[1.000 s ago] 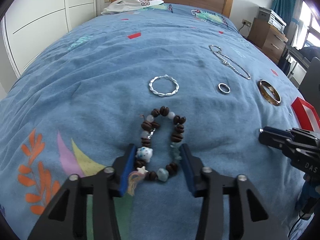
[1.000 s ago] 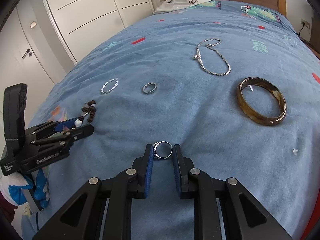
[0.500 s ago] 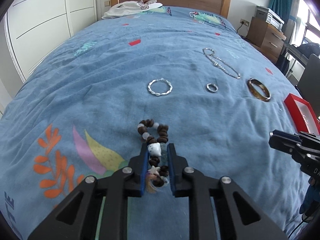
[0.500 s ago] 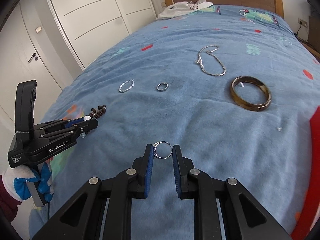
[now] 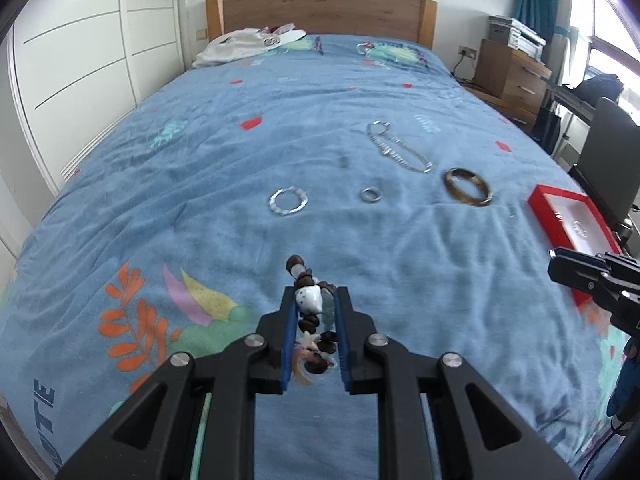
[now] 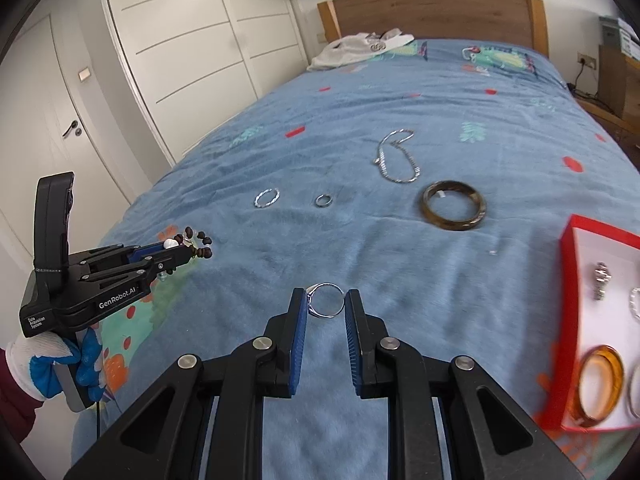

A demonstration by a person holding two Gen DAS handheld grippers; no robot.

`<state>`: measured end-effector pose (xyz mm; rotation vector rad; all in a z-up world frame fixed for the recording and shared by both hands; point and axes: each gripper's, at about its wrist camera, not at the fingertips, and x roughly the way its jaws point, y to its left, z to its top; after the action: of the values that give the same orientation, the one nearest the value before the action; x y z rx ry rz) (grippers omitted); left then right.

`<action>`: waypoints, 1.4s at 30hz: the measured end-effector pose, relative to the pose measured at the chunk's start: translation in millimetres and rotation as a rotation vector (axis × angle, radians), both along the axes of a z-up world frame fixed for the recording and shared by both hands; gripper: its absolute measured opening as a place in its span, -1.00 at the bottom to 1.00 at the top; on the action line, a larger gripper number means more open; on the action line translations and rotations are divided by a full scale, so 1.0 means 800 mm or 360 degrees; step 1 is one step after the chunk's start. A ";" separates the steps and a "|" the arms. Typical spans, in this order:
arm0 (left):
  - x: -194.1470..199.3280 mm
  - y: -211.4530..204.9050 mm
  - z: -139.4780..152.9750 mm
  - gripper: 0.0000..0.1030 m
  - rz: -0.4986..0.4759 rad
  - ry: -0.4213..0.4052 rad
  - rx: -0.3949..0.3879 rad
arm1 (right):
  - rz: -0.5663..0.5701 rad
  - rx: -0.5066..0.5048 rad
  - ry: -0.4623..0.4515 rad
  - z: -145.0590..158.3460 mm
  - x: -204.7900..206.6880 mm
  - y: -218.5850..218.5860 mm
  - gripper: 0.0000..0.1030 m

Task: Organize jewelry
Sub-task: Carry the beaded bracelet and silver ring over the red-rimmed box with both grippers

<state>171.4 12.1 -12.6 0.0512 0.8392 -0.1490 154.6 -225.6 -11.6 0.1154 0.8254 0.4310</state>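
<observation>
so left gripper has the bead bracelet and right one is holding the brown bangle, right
Not quite. The left gripper does hold the bead bracelet, but the right gripper holds a thin silver ring. In the right wrist view the brown bangle lies on the bed.

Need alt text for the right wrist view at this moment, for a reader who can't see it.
The right gripper holds a thin silver ring between its blue-padded jaws above a blue bedspread. A red jewelry box sits at right; a brown bangle, silver chain, small ring and twisted silver hoop lie beyond. The left gripper carries a beaded bracelet.
</observation>
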 end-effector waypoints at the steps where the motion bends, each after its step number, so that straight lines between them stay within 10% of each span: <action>1: -0.003 -0.008 0.007 -0.68 -0.0020 -0.0014 -0.0009 | -0.0012 0.0001 -0.0009 0.004 -0.004 -0.006 -0.63; 21: 0.022 -0.321 0.082 -0.68 -0.0655 -0.0100 -0.0202 | -0.0497 -0.0098 -0.0113 0.051 -0.033 -0.274 -0.63; 31: 0.056 -0.454 0.014 -0.68 -0.0804 0.0050 -0.0149 | -0.0591 -0.0111 0.0032 -0.005 0.006 -0.354 -0.63; 42: 0.070 -0.483 -0.063 -0.67 -0.0793 0.0225 -0.0058 | -0.0631 -0.0098 0.0202 -0.062 0.020 -0.381 -0.63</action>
<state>227.7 -374.0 -63.3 0.2176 0.9527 -0.6423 170.7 -530.1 -61.5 0.2462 0.9153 0.0247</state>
